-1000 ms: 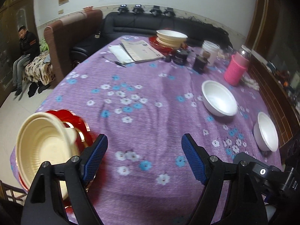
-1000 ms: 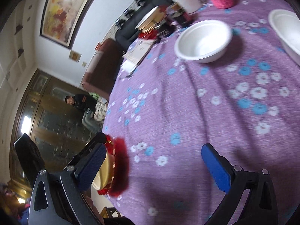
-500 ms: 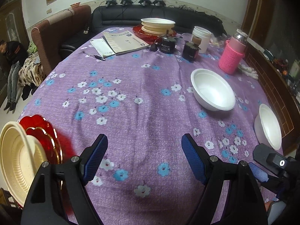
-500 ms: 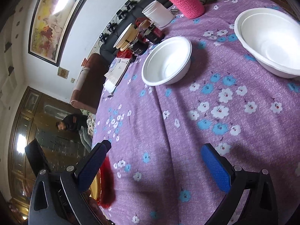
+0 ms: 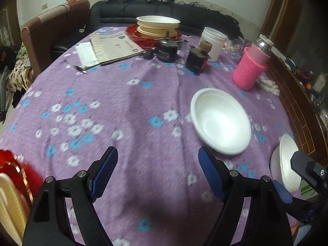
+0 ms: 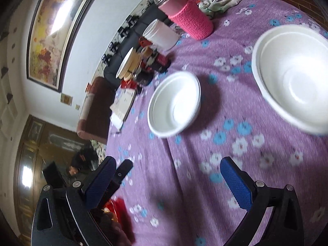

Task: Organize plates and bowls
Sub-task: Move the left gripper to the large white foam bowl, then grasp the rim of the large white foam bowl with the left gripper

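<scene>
Left gripper (image 5: 157, 168) angled down over purple tablecloth (image 5: 127, 102), wide open, empty, right gripper (image 6: 168, 176) likewise, rolled sideways.

left wrist: upright, above table (image 5: 143, 94) | right wrist: rolled, lower | shared: white bowl (image 5: 220, 121)

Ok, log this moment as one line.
left claw: open, empty | right claw: open, empty | two white foam bowls, one nearer centre, one near edge: untouched on purple floral tablecloth
</scene>
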Available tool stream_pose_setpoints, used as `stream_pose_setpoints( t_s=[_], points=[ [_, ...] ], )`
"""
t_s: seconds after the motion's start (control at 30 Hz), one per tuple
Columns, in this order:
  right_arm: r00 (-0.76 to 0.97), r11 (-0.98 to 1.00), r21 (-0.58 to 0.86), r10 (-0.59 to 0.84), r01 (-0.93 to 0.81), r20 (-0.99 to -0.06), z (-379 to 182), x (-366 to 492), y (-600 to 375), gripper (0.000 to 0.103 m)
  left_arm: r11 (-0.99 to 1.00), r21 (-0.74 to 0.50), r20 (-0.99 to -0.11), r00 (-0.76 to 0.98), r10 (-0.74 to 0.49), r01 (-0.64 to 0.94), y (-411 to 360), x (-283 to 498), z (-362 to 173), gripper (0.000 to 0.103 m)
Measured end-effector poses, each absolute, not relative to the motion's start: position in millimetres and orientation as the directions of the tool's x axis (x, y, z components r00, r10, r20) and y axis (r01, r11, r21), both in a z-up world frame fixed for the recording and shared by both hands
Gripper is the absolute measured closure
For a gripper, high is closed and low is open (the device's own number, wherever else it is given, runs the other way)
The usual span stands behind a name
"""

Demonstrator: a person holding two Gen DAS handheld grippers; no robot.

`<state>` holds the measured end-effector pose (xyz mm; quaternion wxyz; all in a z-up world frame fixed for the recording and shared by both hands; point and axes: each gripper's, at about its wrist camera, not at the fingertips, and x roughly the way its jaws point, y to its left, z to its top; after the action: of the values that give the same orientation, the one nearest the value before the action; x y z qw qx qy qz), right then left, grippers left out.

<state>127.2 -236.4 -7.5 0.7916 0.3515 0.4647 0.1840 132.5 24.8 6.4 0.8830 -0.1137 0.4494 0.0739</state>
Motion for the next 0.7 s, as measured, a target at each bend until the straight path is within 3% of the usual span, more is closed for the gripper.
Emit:
stream_pose_setpoints(
  t_s=[0.17, 0.43, 0.7],
  points=[
    [0.511, 0.684, 0.727, 0.608, 0.051, -0.608, -7.7, 160.9, -235.5, 0.002, 0.96, -0.165, -0.818, 0.575, -0.006, -0.225, 15.2, 165.8, -2.9, 0.022],
    [0.477, 0.702, 0.702, 0.58, 0.119, -0.66, -34.9, 203.3, -239.9, 0.03, 0.956, -0.162, -0.821, 0.571, 0.007, -0.246, 9.0, 201.8, -20.6, 0.022],
    [0.472, 0.723, 0.676, 0.551, 0.141, -0.688, -48.8, 222.6, -240.8, 0.038, 0.96, -0.15, -0.824, 0.566, 0.01, -0.236, -0.1, 214.2, -31.7, 0.023]
  ],
)
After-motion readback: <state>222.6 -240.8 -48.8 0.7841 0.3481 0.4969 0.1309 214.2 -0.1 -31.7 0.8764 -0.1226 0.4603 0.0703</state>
